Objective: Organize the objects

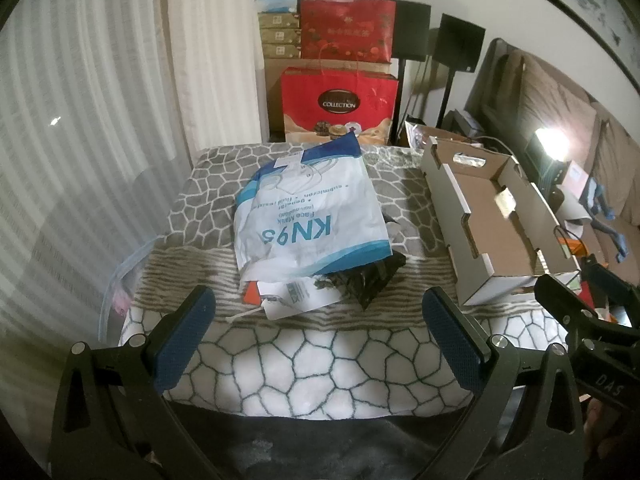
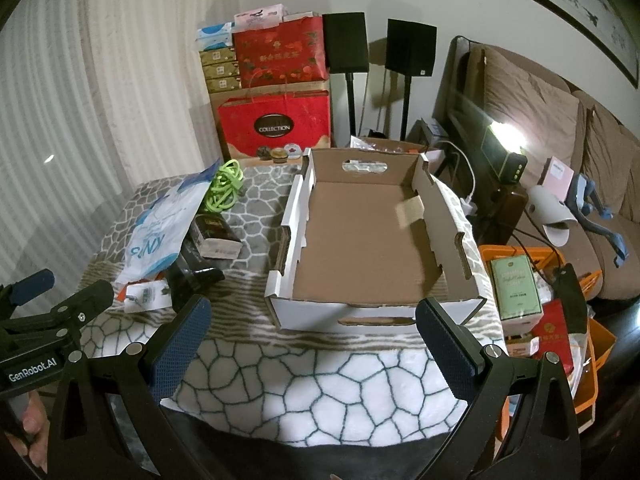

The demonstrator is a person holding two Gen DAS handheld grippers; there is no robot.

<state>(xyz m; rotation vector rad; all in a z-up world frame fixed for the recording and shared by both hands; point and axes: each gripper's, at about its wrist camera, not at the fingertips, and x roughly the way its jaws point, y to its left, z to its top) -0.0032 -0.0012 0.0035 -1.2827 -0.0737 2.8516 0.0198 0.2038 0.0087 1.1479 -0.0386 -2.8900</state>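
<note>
A white and blue KN95 mask bag (image 1: 308,212) lies on top of a pile on the patterned blanket (image 1: 320,364). Under it show a black packet (image 1: 368,280) and a white tag (image 1: 288,294). An empty cardboard tray box (image 1: 496,224) stands to the right of the pile; it also fills the middle of the right wrist view (image 2: 360,248). A green cable (image 2: 226,186) lies behind the mask bag (image 2: 160,232). My left gripper (image 1: 320,312) is open, just short of the pile. My right gripper (image 2: 314,324) is open, in front of the box's near wall.
Red gift bags and boxes (image 1: 340,76) are stacked at the far wall beside two speaker stands (image 2: 380,48). An orange crate with boxes (image 2: 532,292) sits right of the table. A sofa (image 2: 560,120) lies further right. A clear zip bag (image 1: 120,280) hangs at the left edge.
</note>
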